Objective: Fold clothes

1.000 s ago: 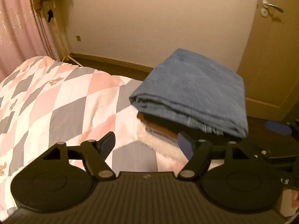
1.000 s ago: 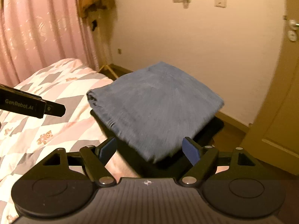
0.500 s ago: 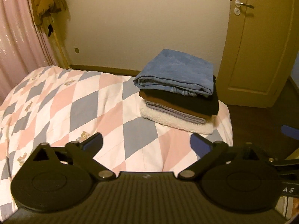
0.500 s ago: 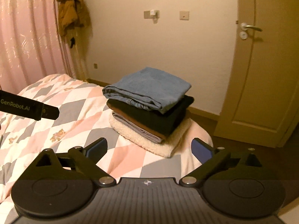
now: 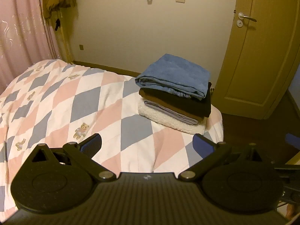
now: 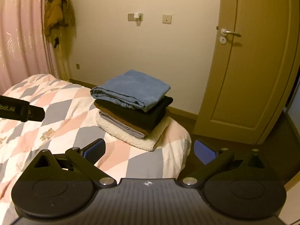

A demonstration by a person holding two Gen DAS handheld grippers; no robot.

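1. Denim-blue folded garment [image 5: 174, 76] tops the stack of folded clothes [image 6: 133, 110] at the bed's [image 5: 71, 101] far corner, ahead of both grippers, apart from them.
2. Left gripper [image 5: 147, 146] and right gripper [image 6: 150, 151]: fingers spread wide, pinching nothing.
3. Right gripper looks nearer; bare quilt lies between, the door [image 6: 249, 65] beyond.

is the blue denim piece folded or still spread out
Folded: the blue denim piece lies as a compact rectangle atop the stack, layered edges showing.
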